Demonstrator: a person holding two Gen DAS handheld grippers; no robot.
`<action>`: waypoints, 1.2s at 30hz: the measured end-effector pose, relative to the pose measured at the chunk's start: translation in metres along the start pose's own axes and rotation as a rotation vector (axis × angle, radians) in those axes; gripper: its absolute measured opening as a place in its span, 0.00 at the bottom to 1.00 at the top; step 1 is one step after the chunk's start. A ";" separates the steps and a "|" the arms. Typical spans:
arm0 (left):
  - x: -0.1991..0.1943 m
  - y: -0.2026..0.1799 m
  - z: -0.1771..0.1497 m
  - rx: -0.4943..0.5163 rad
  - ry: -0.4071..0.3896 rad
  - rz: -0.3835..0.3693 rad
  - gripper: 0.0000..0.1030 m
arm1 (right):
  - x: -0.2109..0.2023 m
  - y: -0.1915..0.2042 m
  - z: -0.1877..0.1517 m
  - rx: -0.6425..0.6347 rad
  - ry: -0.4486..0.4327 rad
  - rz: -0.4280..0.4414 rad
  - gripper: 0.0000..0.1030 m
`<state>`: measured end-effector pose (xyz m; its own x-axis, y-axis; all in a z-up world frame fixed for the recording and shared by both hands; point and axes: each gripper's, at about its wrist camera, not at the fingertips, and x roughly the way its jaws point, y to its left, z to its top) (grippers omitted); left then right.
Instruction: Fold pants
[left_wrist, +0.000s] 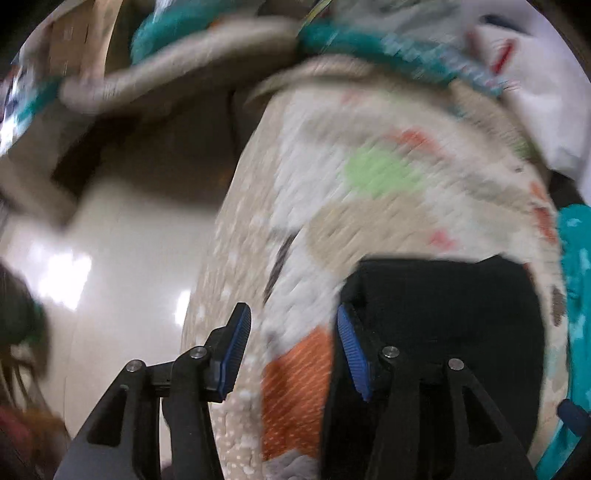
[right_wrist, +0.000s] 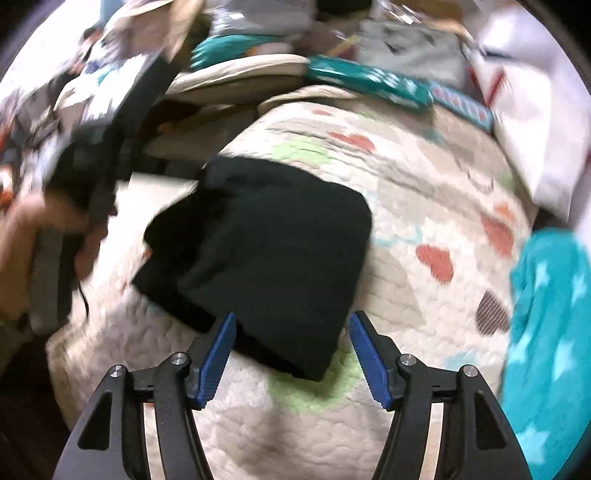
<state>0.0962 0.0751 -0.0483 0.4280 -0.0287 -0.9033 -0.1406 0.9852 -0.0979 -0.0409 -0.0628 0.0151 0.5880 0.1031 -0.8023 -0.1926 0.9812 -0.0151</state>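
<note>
Pants (right_wrist: 266, 236) lie folded (black) on quilt (right_wrist: 424, 206), both hand-held grippers open.

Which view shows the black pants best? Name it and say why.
The right wrist view: the black pants lie folded on the quilt with nearly the whole outline in sight. The left wrist view shows only one blurred part, cut off behind that gripper's finger.

pants (right_wrist: 266, 236) are matt black cloth, quilt (right_wrist: 424, 206) is bumpy stitched cotton-looking fabric, floor (left_wrist: 122, 258) is glossy and smooth, gripper pads (right_wrist: 218, 358) look like ribbed blue rubbery plastic
</note>
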 end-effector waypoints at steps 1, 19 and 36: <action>0.010 0.008 -0.002 -0.033 0.059 0.013 0.47 | -0.003 -0.005 0.004 0.037 -0.010 0.018 0.67; -0.038 0.108 0.005 -0.341 -0.028 0.045 0.49 | 0.109 0.068 0.117 -0.134 0.103 -0.148 0.68; -0.032 0.083 -0.009 -0.316 -0.019 -0.072 0.50 | 0.013 0.001 0.082 0.000 -0.076 -0.070 0.86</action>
<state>0.0627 0.1565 -0.0308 0.4635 -0.0901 -0.8815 -0.3786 0.8793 -0.2889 0.0307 -0.0468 0.0540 0.6582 0.0468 -0.7514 -0.1492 0.9864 -0.0692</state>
